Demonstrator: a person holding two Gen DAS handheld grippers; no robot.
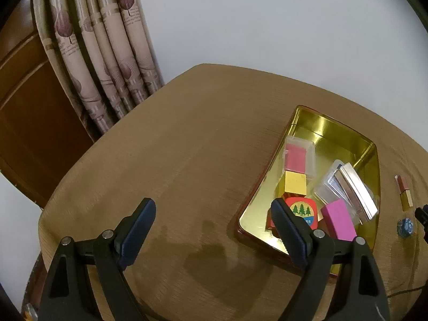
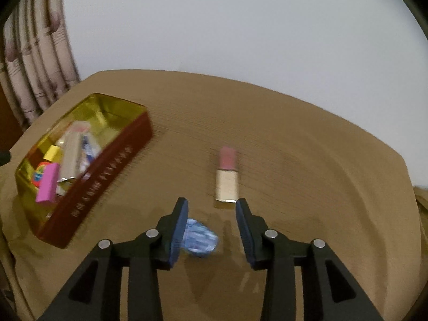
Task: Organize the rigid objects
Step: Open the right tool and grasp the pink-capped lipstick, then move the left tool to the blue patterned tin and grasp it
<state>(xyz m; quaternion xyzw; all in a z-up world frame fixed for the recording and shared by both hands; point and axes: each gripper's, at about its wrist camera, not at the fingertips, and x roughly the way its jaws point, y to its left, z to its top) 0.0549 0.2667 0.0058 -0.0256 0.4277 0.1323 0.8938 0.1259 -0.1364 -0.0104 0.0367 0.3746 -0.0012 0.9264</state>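
Fingers first: on my right gripper [image 2: 211, 208] they stand wide apart with nothing clamped, and a small blue wrapped object [image 2: 200, 238] lies on the surface between them, close to the left finger; blur keeps me from telling whether it touches. Just beyond the right fingertip lies a lipstick [image 2: 227, 178], pink cap away from me, gold end near. My left gripper [image 1: 214, 211] is also spread open and empty, hovering over bare brown surface [image 1: 174, 160]. Its right finger overlaps the near edge of the open red tin [image 2: 107, 165] with the gold inside. In the tin I see a yellow block [image 1: 295, 183], a magenta block [image 1: 339, 223], a red tree-badge piece [image 1: 302, 211], a clear case with a pink insert [image 1: 298, 157] and a silver pack [image 1: 355, 192].
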